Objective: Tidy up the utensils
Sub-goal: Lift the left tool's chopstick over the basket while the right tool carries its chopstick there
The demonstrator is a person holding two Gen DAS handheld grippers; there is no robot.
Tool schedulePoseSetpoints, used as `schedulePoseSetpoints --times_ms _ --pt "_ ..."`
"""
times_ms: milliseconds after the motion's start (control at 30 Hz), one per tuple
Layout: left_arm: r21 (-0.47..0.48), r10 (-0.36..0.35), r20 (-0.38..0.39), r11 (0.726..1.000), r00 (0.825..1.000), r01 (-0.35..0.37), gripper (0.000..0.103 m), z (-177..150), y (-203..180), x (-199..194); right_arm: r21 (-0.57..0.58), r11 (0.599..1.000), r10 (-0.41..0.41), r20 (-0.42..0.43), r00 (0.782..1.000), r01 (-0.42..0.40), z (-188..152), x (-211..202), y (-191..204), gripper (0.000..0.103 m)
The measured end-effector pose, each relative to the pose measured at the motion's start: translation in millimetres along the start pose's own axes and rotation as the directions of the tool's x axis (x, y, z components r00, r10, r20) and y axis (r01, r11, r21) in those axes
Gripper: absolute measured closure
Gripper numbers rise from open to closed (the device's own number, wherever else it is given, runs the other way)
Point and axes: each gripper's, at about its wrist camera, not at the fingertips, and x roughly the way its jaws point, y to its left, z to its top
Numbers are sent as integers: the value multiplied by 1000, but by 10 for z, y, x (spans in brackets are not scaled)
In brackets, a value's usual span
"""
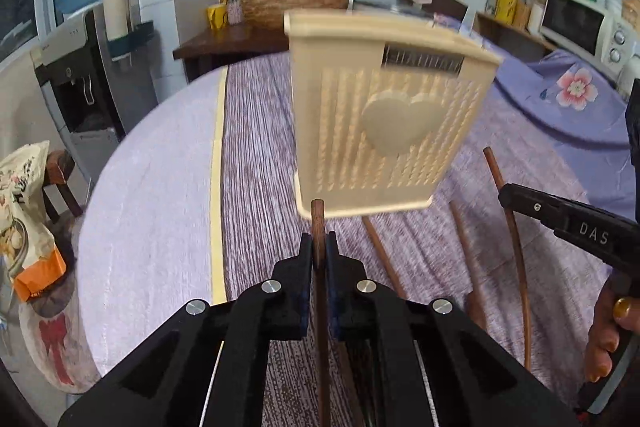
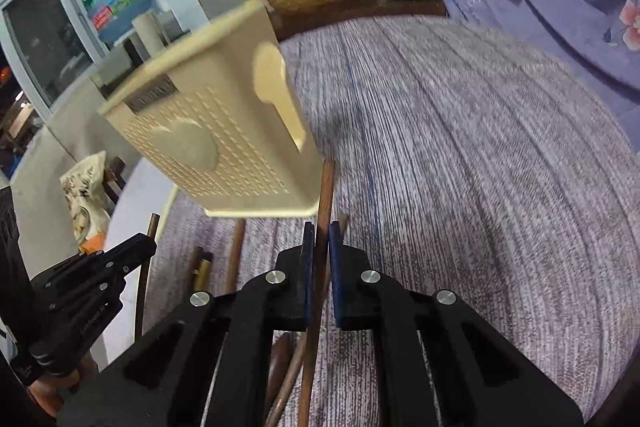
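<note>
Both grippers loaded. Left gripper (image 1: 319, 241) is clamped on a dark wooden chopstick (image 1: 319, 223); the stick runs lengthwise between the fingers, tip poking out just past them at centre frame. Right gripper (image 2: 319, 231) is closed on its own chopstick (image 2: 326, 195), same arrangement, long axis along the fingers, tip up toward centre.

Target is the cream holder (image 1: 384, 115), the slotted one with the heart on its face. In the left view it sits straight ahead, filling centre and upper centre, with the stick tip right at its lower edge. In the right view the holder (image 2: 224, 131) is up and left of the tip, its near bottom corner just beside the stick.

Key relation: the opening is at the holder's top rim, upper part of both frames, well above both tips. Either stick must rise and tilt tip-down to enter. Left looks better lined up, my read.

Spare sticks (image 1: 464, 247) lie on the purple cloth (image 1: 256, 163), lower right in the left view, roughly pointing at the holder. Some motion blur, so exact clearances unclear.
</note>
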Motion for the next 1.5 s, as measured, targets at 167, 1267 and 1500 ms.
schedulePoseSetpoints --times_ms 167,1267,1500 --pt "-3 -36 113 999 993 37 96 172 -8 -421 -60 997 56 103 993 -50 119 -461 139 96" --pt "21 -24 528 1000 849 16 96 1554 -67 -1804 -274 961 164 453 876 -38 1430 -1829 1011 96" --pt "-34 21 544 999 839 -3 96 1891 -143 -1581 -240 971 109 523 845 24 1747 -1651 1135 96"
